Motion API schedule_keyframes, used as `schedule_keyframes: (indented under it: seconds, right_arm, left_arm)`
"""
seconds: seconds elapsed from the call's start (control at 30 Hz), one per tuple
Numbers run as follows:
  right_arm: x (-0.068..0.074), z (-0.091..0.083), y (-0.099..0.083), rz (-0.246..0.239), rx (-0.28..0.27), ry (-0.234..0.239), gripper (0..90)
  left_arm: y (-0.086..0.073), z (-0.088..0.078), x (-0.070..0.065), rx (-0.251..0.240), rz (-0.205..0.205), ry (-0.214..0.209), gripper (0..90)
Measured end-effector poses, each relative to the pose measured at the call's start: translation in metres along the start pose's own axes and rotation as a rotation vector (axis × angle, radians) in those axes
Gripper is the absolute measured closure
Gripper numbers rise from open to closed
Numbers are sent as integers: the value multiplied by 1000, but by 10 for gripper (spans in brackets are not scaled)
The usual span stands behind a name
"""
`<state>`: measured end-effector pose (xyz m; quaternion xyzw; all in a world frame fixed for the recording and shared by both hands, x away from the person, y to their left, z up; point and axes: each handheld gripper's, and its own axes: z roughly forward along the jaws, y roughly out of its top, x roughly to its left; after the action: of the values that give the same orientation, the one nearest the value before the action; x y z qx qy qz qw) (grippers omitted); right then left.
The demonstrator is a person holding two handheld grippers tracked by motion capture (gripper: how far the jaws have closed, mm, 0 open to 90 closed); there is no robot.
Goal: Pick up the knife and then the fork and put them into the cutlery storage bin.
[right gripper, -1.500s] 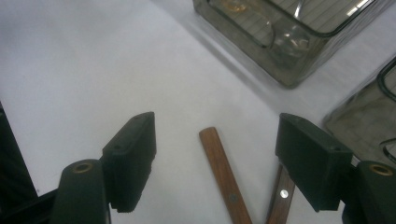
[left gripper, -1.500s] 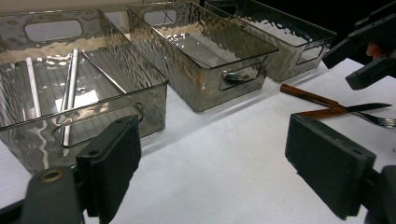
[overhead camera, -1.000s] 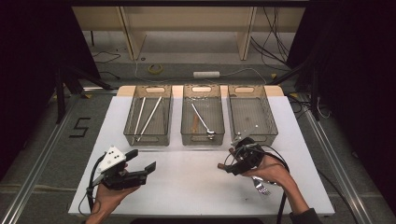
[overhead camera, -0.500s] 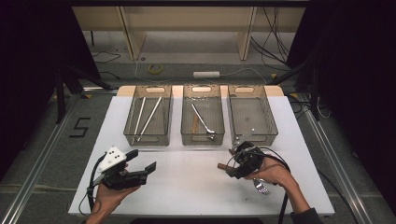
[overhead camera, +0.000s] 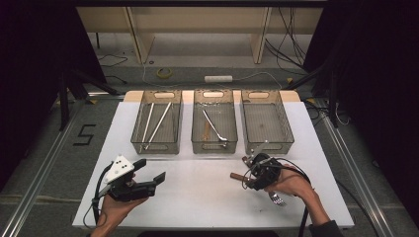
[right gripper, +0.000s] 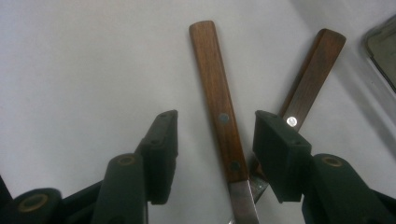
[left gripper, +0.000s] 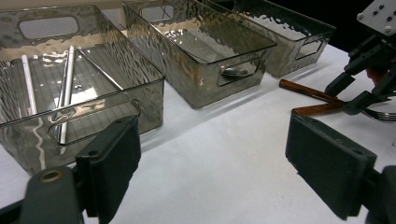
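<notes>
Right gripper (right gripper: 212, 149) stood low centre in its own view, jaws just closing, still apart, straddling the nearer wooden-handled utensil (right gripper: 217, 100); pads not yet pressing on it. That handle ran up the middle of the frame, flat on the white table (overhead camera: 197, 197). A second wooden handle (right gripper: 313, 74) lay to its right, crossing beneath it near the metal. Judged: rigid, light, riveted wood giving fair friction; metal shank slicker. Best held mid-handle by the rivets, clear of the neighbour. Left gripper (overhead camera: 148, 173) idle at lower left of the high view, jaws spread, empty. Three bins (overhead camera: 215, 145) ranged above.
</notes>
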<state>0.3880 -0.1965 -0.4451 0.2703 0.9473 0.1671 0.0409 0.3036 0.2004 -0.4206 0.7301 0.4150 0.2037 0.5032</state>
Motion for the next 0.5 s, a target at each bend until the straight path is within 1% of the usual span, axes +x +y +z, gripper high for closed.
schedule_keyframes:
  seconds: [0.1, 0.2, 0.3, 0.43, 0.5]
  right_arm:
    - [1, 3, 0, -4, 19, -7, 553]
    - [0, 6, -1, -19, 45, -20, 576]
    - [-1, 8, -1, -32, 58, -26, 599]
    - [-1, 10, -1, -46, 72, -25, 629]
    - [-1, 11, 0, -43, 80, -22, 643]
  left_arm:
    - [0, 0, 0, 0, 4, -1, 176]
    - [0, 0, -1, 3, 9, -4, 176]
    - [0, 1, -2, 4, 13, -5, 176]
    - [0, 1, -2, 4, 15, -5, 177]
    - [0, 1, -2, 4, 15, -4, 176]
